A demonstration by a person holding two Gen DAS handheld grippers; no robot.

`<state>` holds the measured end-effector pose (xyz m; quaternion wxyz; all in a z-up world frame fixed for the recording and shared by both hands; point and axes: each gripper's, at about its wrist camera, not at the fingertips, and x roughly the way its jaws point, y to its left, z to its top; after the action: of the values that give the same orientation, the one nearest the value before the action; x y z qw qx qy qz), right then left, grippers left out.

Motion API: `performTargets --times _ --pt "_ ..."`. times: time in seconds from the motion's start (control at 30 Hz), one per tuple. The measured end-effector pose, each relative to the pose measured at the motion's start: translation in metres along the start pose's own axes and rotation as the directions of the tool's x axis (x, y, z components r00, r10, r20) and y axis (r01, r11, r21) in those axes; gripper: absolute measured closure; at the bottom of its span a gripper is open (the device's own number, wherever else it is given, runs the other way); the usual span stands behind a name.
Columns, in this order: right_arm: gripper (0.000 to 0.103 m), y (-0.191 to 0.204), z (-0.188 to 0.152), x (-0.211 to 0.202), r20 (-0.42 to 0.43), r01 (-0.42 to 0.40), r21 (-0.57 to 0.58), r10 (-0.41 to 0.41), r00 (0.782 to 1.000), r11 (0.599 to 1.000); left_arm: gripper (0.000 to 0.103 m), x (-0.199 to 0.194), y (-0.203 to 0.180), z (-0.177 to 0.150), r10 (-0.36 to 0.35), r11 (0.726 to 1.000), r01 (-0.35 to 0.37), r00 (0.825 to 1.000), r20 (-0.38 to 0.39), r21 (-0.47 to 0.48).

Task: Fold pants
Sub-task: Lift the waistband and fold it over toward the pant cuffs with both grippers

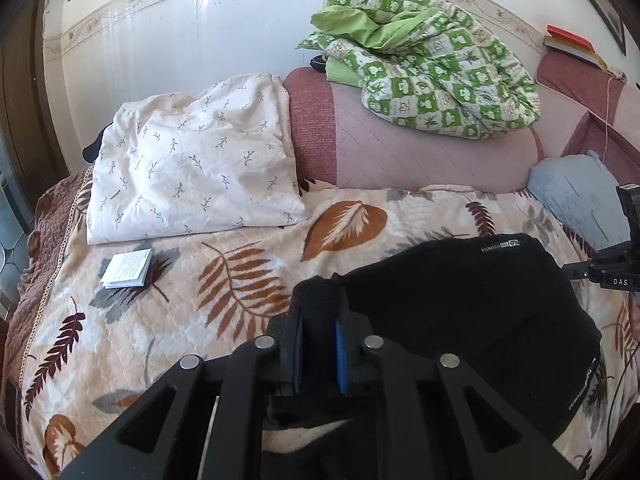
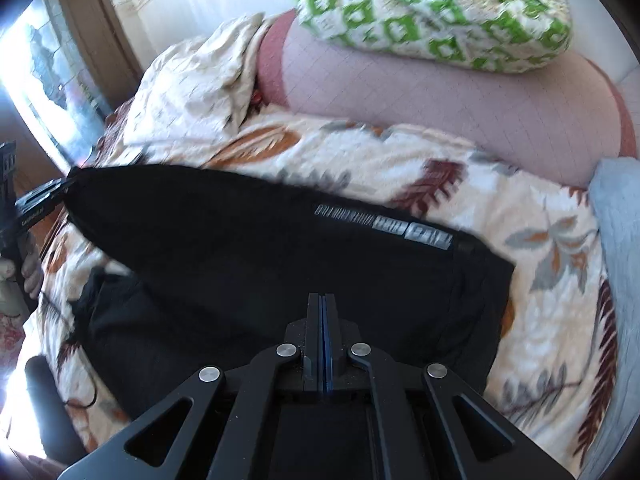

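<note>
Black fabric, the pants (image 1: 460, 312) lie on the leaf-patterned blanket (image 1: 168, 320), filling the lower right of the left wrist view from about three to six o'clock, with a printed strip along their upper edge. The left gripper (image 1: 319, 312) is closed on a bunched fold of that cloth, which rises between its fingers at the twelve o'clock end. In the right wrist view the pants spread from nine o'clock to three, and the right gripper (image 2: 323, 312) has its jaws pressed fully together over the cloth; whether any fabric is caught between them I cannot tell, and none shows there. The likely trouble: if the right side holds nothing, the lift would be one-sided and the fold would skew or bunch. A thin pinch on the left could also slip. Beyond, a white pillow (image 1: 192, 152) sits toward eleven o'clock.
</note>
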<state>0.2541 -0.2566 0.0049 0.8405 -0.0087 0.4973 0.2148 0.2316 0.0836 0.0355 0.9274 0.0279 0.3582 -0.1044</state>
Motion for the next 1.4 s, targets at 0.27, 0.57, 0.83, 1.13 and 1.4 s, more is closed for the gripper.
performTargets --times 0.27,0.57,0.83,1.13,1.4 --pt "0.02 0.001 0.019 0.003 0.029 0.167 0.011 -0.167 0.986 0.986 0.091 -0.042 -0.021 -0.015 0.021 0.998 -0.025 0.997 0.076 0.053" --pt "0.026 -0.03 0.083 0.083 -0.118 0.202 -0.191 -0.227 0.967 0.961 0.091 -0.014 -0.008 -0.03 0.059 0.998 -0.062 0.992 0.109 0.025" --pt "0.023 -0.055 0.103 0.162 -0.301 -0.001 -0.274 -0.085 0.95 0.962 0.091 0.013 0.013 -0.038 0.038 0.999 -0.036 0.996 0.077 -0.025" --pt "0.075 -0.03 0.088 0.15 -0.292 -0.043 -0.346 -0.064 0.954 0.937 0.091 0.027 0.039 -0.045 0.006 0.992 -0.001 0.999 0.04 -0.124" --pt "0.099 -0.005 0.076 0.12 -0.243 0.108 -0.388 -0.215 0.946 0.915 0.091 0.012 0.037 -0.043 0.003 0.992 0.007 0.997 0.074 -0.129"
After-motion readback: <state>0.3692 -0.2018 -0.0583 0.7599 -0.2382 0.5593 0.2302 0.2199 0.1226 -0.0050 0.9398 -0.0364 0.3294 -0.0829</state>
